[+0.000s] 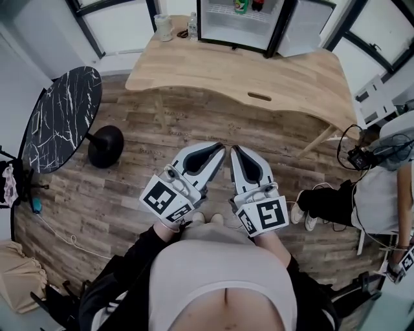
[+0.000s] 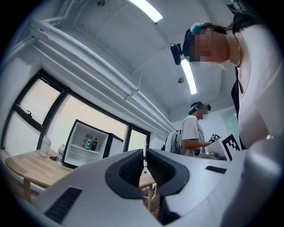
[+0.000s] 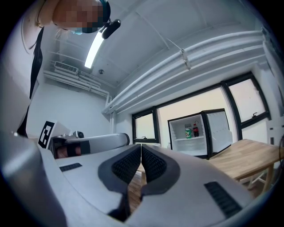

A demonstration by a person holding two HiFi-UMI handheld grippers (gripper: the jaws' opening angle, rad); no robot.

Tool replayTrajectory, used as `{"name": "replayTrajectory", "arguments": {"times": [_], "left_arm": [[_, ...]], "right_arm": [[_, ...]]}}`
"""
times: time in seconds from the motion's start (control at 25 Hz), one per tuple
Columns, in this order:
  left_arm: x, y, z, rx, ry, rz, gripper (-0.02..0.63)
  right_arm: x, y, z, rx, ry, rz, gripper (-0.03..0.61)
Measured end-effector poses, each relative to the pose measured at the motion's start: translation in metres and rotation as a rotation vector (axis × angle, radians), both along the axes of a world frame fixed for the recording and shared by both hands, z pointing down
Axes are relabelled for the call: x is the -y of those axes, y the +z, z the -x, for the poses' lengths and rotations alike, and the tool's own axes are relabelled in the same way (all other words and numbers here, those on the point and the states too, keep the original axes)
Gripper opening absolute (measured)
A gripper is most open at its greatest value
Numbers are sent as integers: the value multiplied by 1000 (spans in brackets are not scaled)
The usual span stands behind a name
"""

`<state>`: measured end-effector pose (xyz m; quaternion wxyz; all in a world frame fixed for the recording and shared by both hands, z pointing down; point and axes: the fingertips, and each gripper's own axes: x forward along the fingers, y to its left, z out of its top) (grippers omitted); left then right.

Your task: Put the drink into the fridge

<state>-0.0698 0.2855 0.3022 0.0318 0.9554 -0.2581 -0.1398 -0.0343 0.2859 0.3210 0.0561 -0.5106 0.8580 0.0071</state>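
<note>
Left gripper (image 1: 215,150) and right gripper (image 1: 237,151) were held side by side in front of the person's waist. Each had its jaws pressed together on nothing, as the left gripper view (image 2: 145,153) and the right gripper view (image 3: 141,148) both showed.

Beyond them stood a small black-framed fridge with a white interior (image 1: 228,32), its door swung open to the right, at the far edge of a light wooden table (image 1: 259,81). On its upper shelf were a green drink can (image 1: 240,5) and a dark bottle with a red cap (image 1: 257,4), just beside each other; the shelf below looked bare. On the table left of the fridge stood a clear plastic bottle (image 1: 192,26) and a pale cup-like container (image 1: 164,27); what that one held could not be told.

Only the head view showed the wood-plank floor (image 1: 162,129) and a round black marble-patterned side table (image 1: 58,119) at the left. The gripper views added the white ceiling with a long strip light (image 3: 93,48), pipes and black-framed windows, and the fridge (image 3: 188,137) seen from the front. A second person in a white shirt (image 2: 195,131) stood to the right.
</note>
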Motion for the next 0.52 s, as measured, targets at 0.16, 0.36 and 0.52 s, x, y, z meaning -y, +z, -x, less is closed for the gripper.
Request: {"name": "replayTrajectory", "arguments": {"times": [0.16,0.36,0.52], "left_arm": [[0,1,1,0,1,1,26],[-2,2,3,-5,3,6,28],[0,1,3,-10,0,6,27]], "right_arm": [[-1,0,0,1,0,-2,29],[-4,-1,3,-1,-2,-9,29],[-2,-2,1,-3,0,-10,29]]}}
